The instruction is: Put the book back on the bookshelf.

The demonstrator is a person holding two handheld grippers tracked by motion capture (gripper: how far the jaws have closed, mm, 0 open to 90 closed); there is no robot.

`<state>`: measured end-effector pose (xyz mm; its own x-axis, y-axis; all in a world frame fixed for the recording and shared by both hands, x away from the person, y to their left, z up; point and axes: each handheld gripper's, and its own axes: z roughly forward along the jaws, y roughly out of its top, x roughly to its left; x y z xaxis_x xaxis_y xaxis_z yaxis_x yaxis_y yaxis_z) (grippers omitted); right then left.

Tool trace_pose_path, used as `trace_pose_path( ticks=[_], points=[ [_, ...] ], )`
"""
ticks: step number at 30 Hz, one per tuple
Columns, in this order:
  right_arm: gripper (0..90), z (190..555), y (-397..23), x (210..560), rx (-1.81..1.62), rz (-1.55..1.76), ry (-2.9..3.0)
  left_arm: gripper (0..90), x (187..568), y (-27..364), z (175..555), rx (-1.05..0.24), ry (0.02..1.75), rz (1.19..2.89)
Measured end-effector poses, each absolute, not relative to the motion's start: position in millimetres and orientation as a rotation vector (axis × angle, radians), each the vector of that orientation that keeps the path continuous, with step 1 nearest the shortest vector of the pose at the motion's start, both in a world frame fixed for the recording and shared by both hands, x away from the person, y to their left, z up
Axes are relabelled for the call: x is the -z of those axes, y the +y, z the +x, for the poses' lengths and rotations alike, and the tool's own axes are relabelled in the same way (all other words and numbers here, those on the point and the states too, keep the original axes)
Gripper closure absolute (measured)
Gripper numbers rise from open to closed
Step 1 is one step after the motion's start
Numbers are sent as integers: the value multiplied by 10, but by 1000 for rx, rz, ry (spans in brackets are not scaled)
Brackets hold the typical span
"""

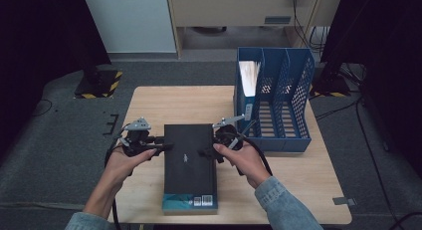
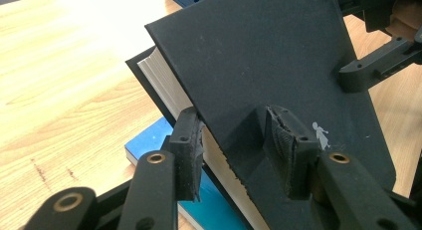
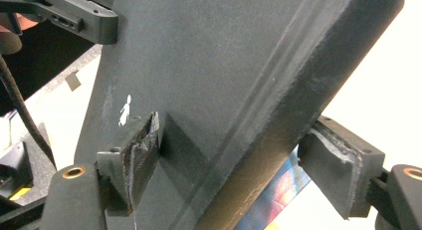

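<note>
A black hardcover book (image 1: 189, 155) is held between both grippers, above the wooden table (image 1: 149, 100). My left gripper (image 1: 166, 146) grips its left long side. In the left gripper view one pad (image 2: 291, 145) presses on the cover (image 2: 263, 65) and the other pad (image 2: 189, 145) sits against the page edge. My right gripper (image 1: 209, 151) grips the opposite side. In the right gripper view the spine side (image 3: 224, 65) sits between its pads (image 3: 134, 155). A blue book (image 1: 189, 202) lies under the black one, its corner (image 2: 144, 145) showing below.
A blue mesh file holder (image 1: 278, 105) stands at the table's back right, with a white-edged item (image 1: 247, 75) upright in its left slot. Bare wood lies left of and behind the books. Dark stands and cables sit on the floor around the table.
</note>
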<state>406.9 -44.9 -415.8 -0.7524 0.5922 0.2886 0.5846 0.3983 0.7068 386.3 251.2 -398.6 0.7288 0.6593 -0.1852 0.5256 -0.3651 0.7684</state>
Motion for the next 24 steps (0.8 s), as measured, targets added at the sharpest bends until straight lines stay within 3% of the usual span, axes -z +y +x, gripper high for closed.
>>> trace_pose_path(
  ticks=[24],
  points=[
    [317, 4145, -404, 3922, -1292, 1062, 2591, 655, 3820, 2556, 3872, -254, 902, 2040]
  ],
)
